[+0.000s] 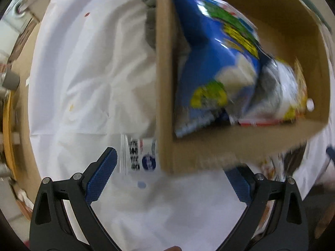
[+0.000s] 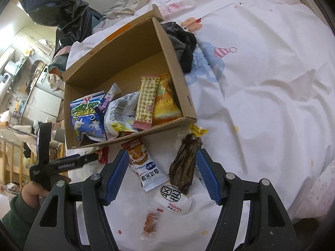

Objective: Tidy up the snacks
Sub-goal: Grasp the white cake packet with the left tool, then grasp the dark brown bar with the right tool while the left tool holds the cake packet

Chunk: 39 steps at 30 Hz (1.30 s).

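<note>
A cardboard box (image 2: 180, 79) lies on a white bed sheet and holds a blue snack bag (image 2: 88, 117), a white packet (image 2: 121, 110), a checked bar (image 2: 146, 102) and an orange packet (image 2: 167, 102). In front of the box lie a white-brown sachet (image 2: 144, 167), a dark brown packet (image 2: 184, 163), a white round-logo packet (image 2: 173, 200) and a small orange candy (image 2: 149, 223). My right gripper (image 2: 162, 173) is open above the sachet and the dark packet. My left gripper (image 1: 167, 179) is open and empty at the box's corner (image 1: 165, 146); the blue bag (image 1: 209, 62) shows blurred inside.
A dark cloth (image 2: 182, 41) lies behind the box's right wall. A black bag (image 2: 69, 10) and room furniture stand at the far left. The bed edge runs along the left. A printed sheet (image 2: 261, 73) spreads to the right.
</note>
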Each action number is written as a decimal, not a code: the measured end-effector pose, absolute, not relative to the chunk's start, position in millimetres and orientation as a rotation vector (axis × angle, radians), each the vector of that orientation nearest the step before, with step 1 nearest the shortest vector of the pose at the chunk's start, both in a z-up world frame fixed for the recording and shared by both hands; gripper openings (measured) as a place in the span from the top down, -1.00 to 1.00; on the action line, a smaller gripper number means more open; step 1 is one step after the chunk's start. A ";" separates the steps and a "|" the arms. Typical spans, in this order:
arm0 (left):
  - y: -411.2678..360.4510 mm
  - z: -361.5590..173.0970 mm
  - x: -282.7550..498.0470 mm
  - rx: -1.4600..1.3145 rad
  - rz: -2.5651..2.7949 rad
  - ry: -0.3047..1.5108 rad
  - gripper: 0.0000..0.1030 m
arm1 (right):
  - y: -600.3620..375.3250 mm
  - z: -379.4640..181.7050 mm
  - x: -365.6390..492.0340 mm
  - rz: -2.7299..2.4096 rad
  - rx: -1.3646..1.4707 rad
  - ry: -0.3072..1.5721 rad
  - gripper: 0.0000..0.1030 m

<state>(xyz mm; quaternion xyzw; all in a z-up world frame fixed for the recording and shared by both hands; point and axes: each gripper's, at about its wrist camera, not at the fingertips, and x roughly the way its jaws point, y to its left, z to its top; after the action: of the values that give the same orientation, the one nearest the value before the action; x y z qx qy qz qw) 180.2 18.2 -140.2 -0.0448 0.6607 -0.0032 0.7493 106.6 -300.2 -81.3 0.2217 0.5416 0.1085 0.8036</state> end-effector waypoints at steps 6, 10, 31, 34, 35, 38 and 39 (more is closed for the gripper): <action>14.5 -162.2 184.1 -0.117 0.037 1.487 -0.90 | -301.9 -84.6 108.7 0.229 0.493 1.172 -0.36; 5.2 -167.3 180.9 -0.071 0.062 1.477 -0.90 | -299.1 -85.4 111.1 0.227 0.485 1.173 -0.36; -0.9 -117.6 103.3 -0.047 0.012 1.436 -0.37 | -295.9 -83.6 107.9 0.234 0.480 1.170 -0.36; -12.6 -94.5 81.9 -0.031 -0.001 1.369 -0.37 | -298.4 -84.6 107.2 0.226 0.486 1.173 -0.36; -18.4 -86.3 76.6 -0.028 -0.010 1.348 -0.37 | -300.1 -85.3 106.7 0.220 0.491 1.174 -0.36; -19.8 -69.2 60.3 -0.025 -0.028 1.282 -0.37 | -304.7 -86.7 104.6 0.203 0.499 1.177 -0.36; -17.6 -65.1 56.0 -0.029 -0.027 1.260 -0.37 | -305.9 -87.4 104.4 0.197 0.499 1.178 -0.36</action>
<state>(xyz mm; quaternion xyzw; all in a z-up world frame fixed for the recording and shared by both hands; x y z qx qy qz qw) 56.0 -17.6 -65.1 -0.0137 0.5892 -0.0125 0.8078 104.4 -305.9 -87.4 0.2327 0.5489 0.0916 0.7976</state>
